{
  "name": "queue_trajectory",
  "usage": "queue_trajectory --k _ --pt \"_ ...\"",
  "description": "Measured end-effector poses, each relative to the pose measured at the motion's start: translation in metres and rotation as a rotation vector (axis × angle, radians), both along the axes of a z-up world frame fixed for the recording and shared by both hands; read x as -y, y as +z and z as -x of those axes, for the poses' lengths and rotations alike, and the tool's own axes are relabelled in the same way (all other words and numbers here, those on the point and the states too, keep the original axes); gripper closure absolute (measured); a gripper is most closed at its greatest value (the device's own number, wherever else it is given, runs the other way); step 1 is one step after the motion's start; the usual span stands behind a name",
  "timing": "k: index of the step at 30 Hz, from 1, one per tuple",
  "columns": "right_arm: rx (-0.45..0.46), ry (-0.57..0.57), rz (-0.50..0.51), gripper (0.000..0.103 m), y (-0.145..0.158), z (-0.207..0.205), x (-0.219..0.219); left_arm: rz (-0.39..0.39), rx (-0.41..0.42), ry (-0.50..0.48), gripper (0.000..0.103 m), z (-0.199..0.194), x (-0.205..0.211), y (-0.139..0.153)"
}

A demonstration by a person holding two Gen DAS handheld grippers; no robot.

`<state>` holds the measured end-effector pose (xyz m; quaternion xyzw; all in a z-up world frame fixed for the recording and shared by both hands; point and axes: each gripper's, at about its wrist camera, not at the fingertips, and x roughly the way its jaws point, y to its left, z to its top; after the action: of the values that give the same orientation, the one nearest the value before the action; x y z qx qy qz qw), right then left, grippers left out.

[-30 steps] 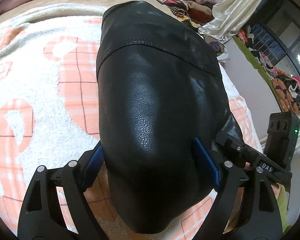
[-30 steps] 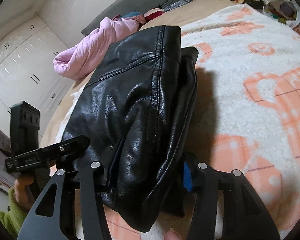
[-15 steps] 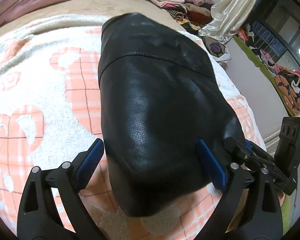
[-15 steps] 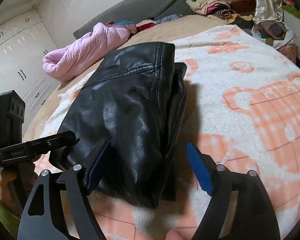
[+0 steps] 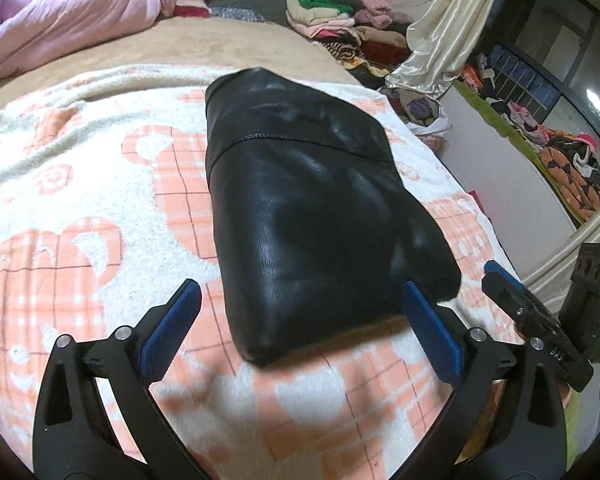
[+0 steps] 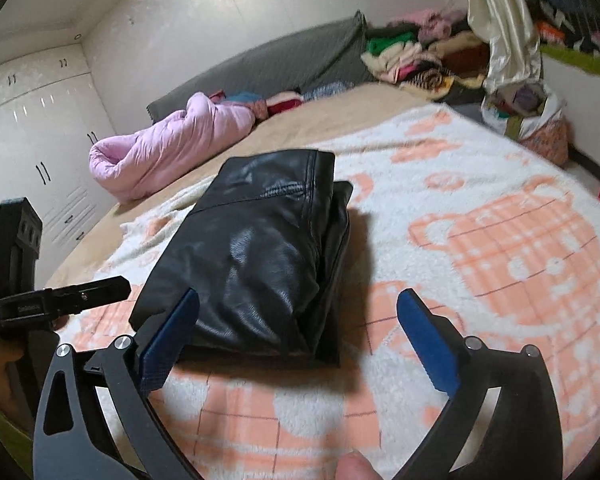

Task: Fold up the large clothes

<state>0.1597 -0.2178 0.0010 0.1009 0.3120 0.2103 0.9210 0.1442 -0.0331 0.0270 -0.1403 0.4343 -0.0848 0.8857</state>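
Spread over a tan bed [image 6: 312, 128] is a fleecy white blanket [image 5: 80, 184] patterned in orange checks, and on it, toward the middle, lies the task's garment: a black leather jacket [image 5: 300, 208] folded into a thick, compact bundle. From the right wrist view the layers show stacked on each other along one side, with a lower layer sticking out slightly beyond the upper one at the far corner.

Both tools are off the jacket. The left hand-held gripper [image 5: 304, 320] has just been opening and stands wide, its blue pads [image 5: 176, 320] to either side of the bundle's near end without pressing it. The right hand-held gripper [image 6: 300, 328] has likewise just been opening; its jaws are spread, the bundle's near edge lying beyond its left pad and nothing clamped between them. Each tool shows at the edge of the other's view, so the two sit close together at the near side of the bed.

Judging by this, the jacket's folding looks essentially finished: it rests as a tidy packet and has been let go. What may remain for it is small, perhaps squaring the protruding lower layer or moving the bundle aside. For the wider job, a pink quilted coat [image 6: 168, 148] lies rumpled by the grey headboard [image 6: 268, 60], and a heap of mixed clothes [image 6: 412, 56] sits at the far corner; whether those are part of the task I cannot tell.
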Motion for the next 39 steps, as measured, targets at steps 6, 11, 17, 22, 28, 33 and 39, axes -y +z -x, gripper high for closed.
queue_trajectory --k 6,11,17,22,28,33,39 --pt "0.055 0.002 0.066 0.004 0.006 0.033 -0.006 -0.039 0.045 0.015 0.01 0.025 0.004 0.007" --pt "0.074 0.004 0.114 0.004 0.005 0.057 -0.012 -0.058 0.066 0.024 0.009 0.046 0.006 0.006" --pt "0.086 0.007 0.175 0.004 -0.002 0.085 -0.018 -0.094 0.072 0.042 0.009 0.069 0.007 0.001" --pt "0.071 0.002 0.212 0.004 -0.013 0.101 -0.019 -0.097 0.1 0.068 0.009 0.087 0.004 -0.001" --pt "0.051 -0.01 0.236 0.004 -0.021 0.106 -0.021 -0.104 0.095 0.076 0.009 0.096 0.004 -0.005" --pt "0.047 -0.009 0.238 0.004 -0.021 0.105 -0.02 -0.102 0.09 0.077 0.009 0.101 0.005 -0.011" --pt "0.036 -0.008 0.241 0.004 -0.022 0.103 -0.021 -0.135 0.094 0.074 0.009 0.104 0.009 -0.011"
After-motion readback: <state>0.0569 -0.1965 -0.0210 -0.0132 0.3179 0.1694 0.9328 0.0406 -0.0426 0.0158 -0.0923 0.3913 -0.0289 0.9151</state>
